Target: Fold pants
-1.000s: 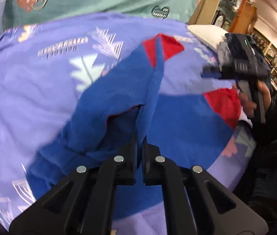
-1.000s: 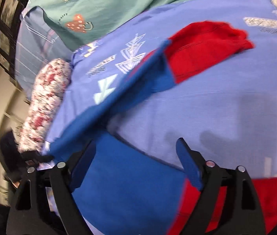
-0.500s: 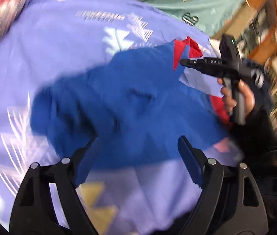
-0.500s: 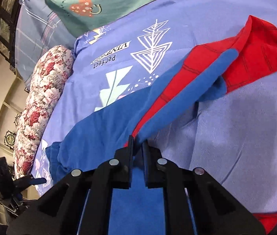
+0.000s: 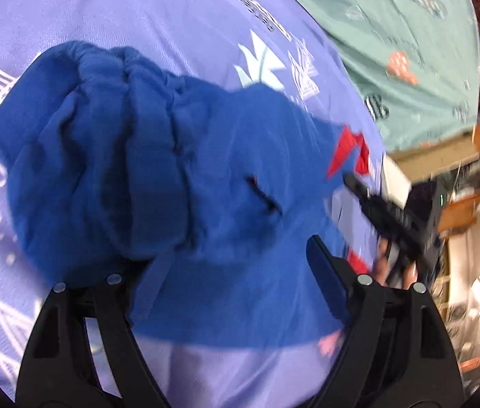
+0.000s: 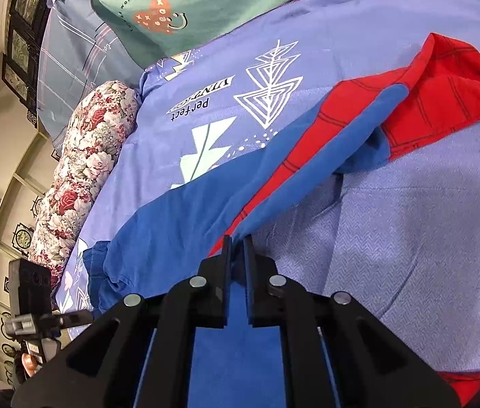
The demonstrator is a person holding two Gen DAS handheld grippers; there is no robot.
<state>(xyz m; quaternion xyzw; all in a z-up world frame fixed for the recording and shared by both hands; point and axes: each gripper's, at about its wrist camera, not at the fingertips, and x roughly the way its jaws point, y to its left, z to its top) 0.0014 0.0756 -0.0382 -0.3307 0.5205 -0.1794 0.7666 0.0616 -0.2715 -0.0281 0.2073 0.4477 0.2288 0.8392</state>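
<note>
Blue pants with red lower legs (image 5: 206,170) lie on a purple patterned bedspread (image 5: 172,10). In the left wrist view the gathered waistband (image 5: 127,78) bunches at the left. My left gripper (image 5: 226,272) is open, its fingers (image 5: 324,268) over the blue cloth near the waist. In the right wrist view my right gripper (image 6: 236,244) is shut on the edge of one pant leg (image 6: 307,156), lifting it; the red cuff (image 6: 443,85) trails at the far right. The left gripper also shows in the right wrist view (image 6: 70,319) at the lower left.
A floral bolster (image 6: 83,176) lies along the bed's left edge. A green heart-print cover (image 6: 206,0) lies at the head of the bed. Wooden shelves (image 5: 470,183) stand beyond the bed's right side. The right gripper and hand show in the left wrist view (image 5: 389,224).
My left gripper let go of the pant leg, opened and moved toward the waistband. My right gripper closed on the pant leg and holds it raised.
</note>
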